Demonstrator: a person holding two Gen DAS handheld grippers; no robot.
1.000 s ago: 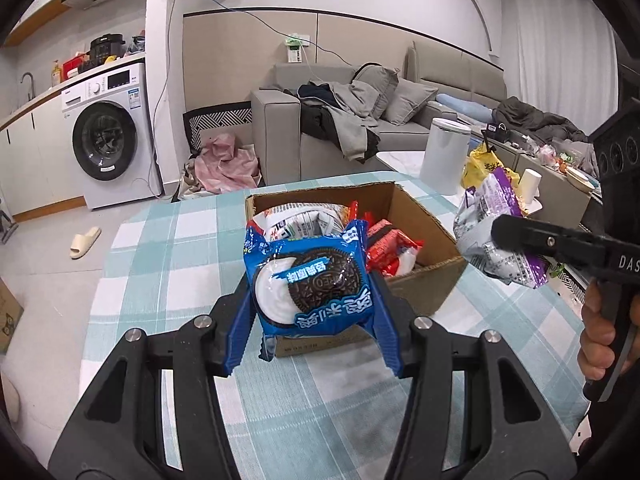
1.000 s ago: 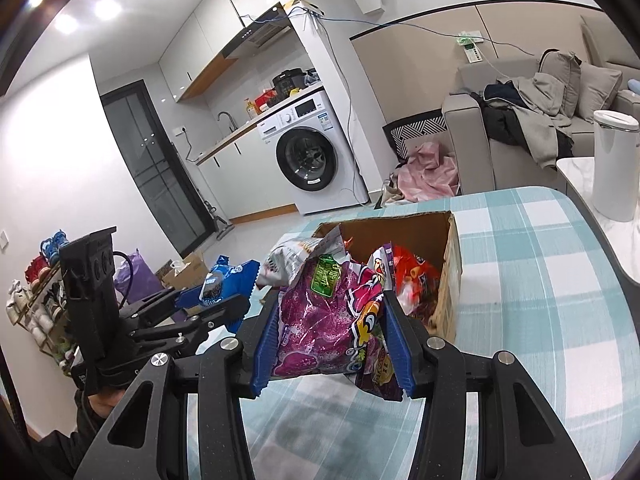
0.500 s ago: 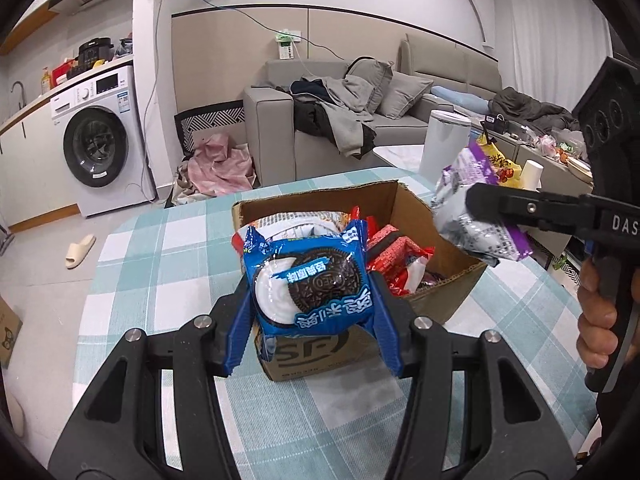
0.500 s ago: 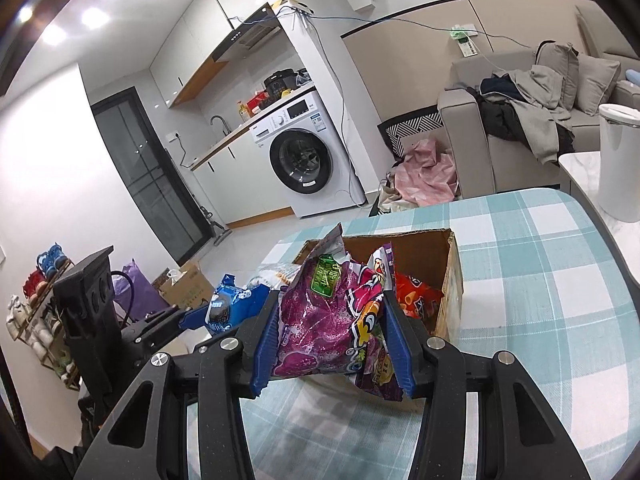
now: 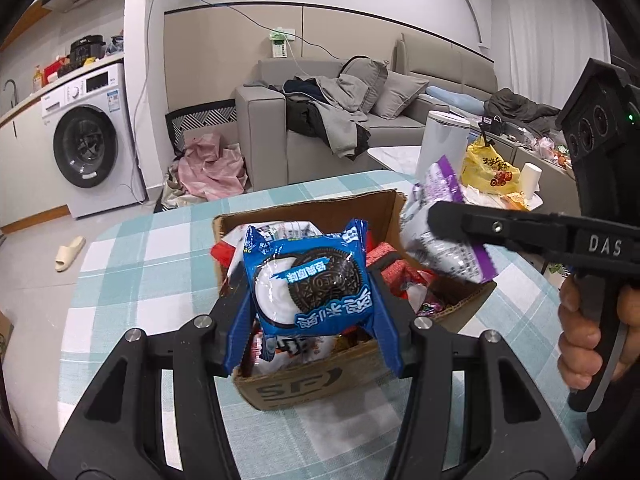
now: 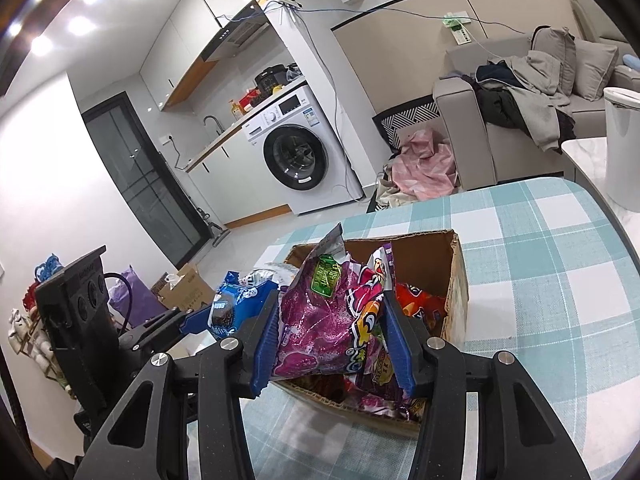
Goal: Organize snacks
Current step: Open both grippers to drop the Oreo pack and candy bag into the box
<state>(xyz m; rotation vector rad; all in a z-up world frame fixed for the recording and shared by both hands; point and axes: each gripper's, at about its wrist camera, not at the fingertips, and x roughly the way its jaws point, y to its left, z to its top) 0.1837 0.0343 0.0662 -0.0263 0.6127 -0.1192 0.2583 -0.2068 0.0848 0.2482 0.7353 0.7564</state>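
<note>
Checked cloth covers the desk (image 5: pixel 132 264), where the cardboard box (image 5: pixel 304 380) of snacks sits just below both tongs: the left tongs (image 5: pixel 312 316) clamp a blue cookie pack (image 5: pixel 308 280) over its near wall, the right tongs (image 6: pixel 332 328) grip a purple bag (image 6: pixel 320 320) over its near corner.

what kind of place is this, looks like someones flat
Most likely a small open-plan home: a washing machine under a kitchen counter, a grey sofa piled with clothes, and a checked tablecloth on the table.
</note>
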